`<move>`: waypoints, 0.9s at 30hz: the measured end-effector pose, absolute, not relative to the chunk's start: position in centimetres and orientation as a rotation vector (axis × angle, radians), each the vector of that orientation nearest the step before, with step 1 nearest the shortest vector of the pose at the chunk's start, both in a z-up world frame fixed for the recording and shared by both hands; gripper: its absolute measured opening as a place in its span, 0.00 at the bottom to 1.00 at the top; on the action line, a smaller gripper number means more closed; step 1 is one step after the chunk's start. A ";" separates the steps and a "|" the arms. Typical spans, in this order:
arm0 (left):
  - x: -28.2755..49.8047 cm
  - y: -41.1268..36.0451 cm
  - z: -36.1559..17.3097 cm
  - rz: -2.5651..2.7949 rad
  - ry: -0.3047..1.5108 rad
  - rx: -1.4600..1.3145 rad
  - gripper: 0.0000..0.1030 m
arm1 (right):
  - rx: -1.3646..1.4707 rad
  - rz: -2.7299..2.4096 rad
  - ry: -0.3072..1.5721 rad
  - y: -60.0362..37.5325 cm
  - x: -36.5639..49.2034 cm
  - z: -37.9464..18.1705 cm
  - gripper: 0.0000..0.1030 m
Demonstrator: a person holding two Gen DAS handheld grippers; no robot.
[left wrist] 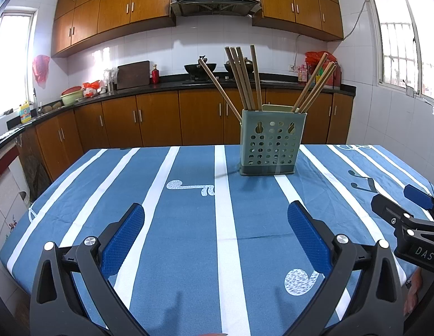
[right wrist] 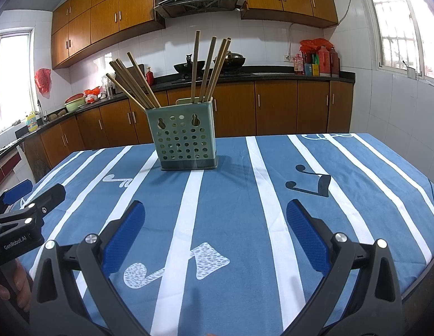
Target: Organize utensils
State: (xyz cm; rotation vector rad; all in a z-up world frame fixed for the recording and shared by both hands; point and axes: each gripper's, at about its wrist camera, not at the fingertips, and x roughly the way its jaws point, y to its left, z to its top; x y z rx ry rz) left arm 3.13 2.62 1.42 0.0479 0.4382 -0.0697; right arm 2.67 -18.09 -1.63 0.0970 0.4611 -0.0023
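Wooden chopsticks [left wrist: 242, 81] upright in perforated green plastic holder [left wrist: 270, 145]

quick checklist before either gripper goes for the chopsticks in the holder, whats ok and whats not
1. Left gripper open and empty: ok, jaws spread wide with nothing between them.
2. Right gripper open and empty: ok, same state.
3. Holder upright on the tablecloth: ok, its base sits flat.
4. Chopsticks reachable from above: ok, the tops stick out well past the rim, fanned into left, middle and right bunches.
5. Path from grippers to holder free: ok, only bare cloth lies between them.
6. Chopsticks paired or sorted by compartment: cannot tell, the holder's inside is hidden.
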 end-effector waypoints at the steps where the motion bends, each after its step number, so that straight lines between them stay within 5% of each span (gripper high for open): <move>1: 3.1 2.6 1.4 -0.069 0.438 0.048 0.98 | 0.097 -0.002 0.461 -18.1 2.7 -1.6 0.96; 27: 3.0 2.8 0.7 -0.067 0.449 0.040 0.98 | 0.099 -0.002 0.463 -18.1 2.7 -1.5 0.96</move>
